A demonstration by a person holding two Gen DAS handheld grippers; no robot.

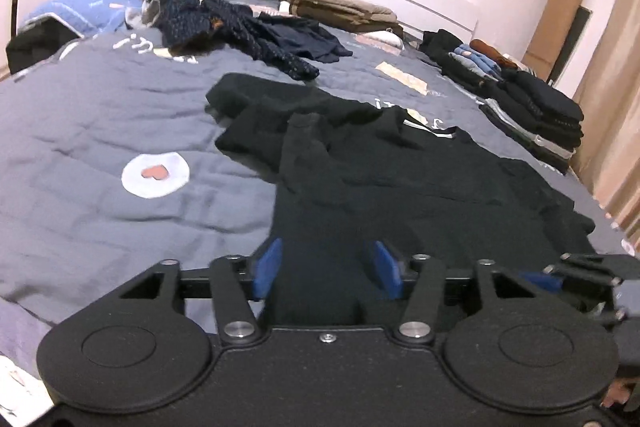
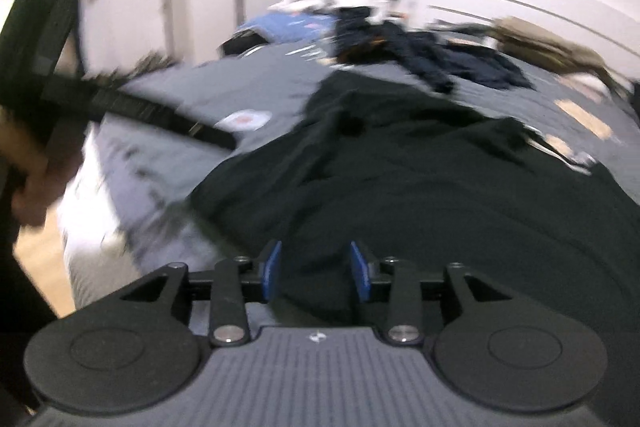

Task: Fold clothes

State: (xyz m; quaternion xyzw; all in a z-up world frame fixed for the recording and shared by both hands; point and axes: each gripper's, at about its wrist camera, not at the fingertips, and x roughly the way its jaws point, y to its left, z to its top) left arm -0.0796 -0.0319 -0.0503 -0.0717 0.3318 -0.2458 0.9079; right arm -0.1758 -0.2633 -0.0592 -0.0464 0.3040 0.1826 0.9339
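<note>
A black garment (image 1: 400, 179) lies spread and rumpled on the grey bed cover (image 1: 100, 115), one sleeve folded across its upper part. My left gripper (image 1: 327, 267) hovers over the garment's near hem, open, its blue pads (image 1: 268, 267) wide apart with cloth lying loose below them. The right wrist view is blurred. There the same garment (image 2: 400, 187) fills the middle, and my right gripper (image 2: 316, 271) stands open above its near edge, nothing pinched. The right gripper's body (image 1: 592, 267) shows at the left view's right edge. A hand (image 2: 32, 167) holds the left gripper at the far left.
Unfolded dark clothes (image 1: 240, 27) are heaped at the bed's far side, with beige folded items (image 1: 340, 7) behind. Stacks of folded clothes (image 1: 532, 107) line the right edge near a curtain (image 1: 612, 107). A blue pillow (image 1: 80, 7) sits far left.
</note>
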